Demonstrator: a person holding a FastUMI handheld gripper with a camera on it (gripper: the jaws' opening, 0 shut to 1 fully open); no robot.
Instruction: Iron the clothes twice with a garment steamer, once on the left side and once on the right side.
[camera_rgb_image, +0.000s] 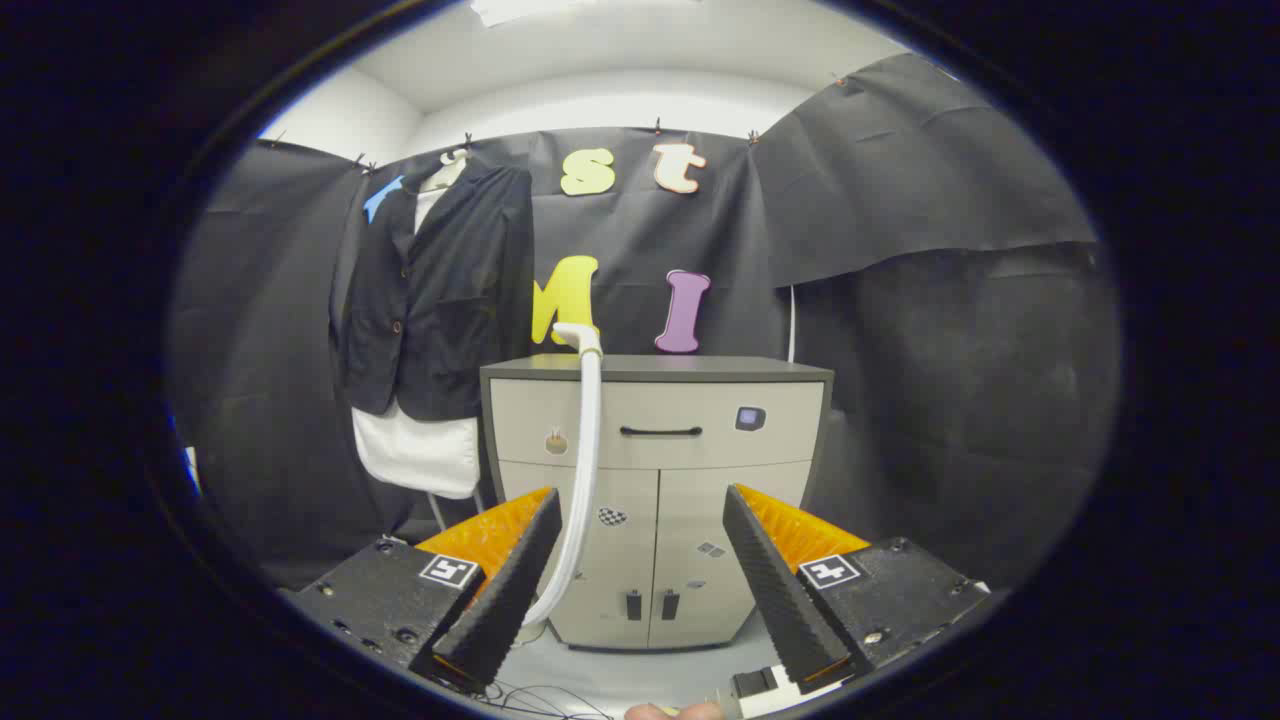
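A dark jacket (440, 290) over a white shirt (415, 455) hangs on a hanger against the booth wall, to the left of a cabinet. The garment steamer's white head (578, 336) rests at the cabinet's top left edge, and its white hose (585, 470) drops down the cabinet front, passing just beside my left finger. My gripper (640, 510) stands open, well short of the cabinet, with nothing between its fingers (510, 580). The jacket lies beyond and to the left of the left finger.
The beige cabinet (690, 470) with a dark top, a drawer handle and two lower doors stands straight ahead. Thin cables (545, 700) lie on the floor near the fingers. A white power strip (780, 690) and a fingertip of a hand (670, 712) lie below the right finger.
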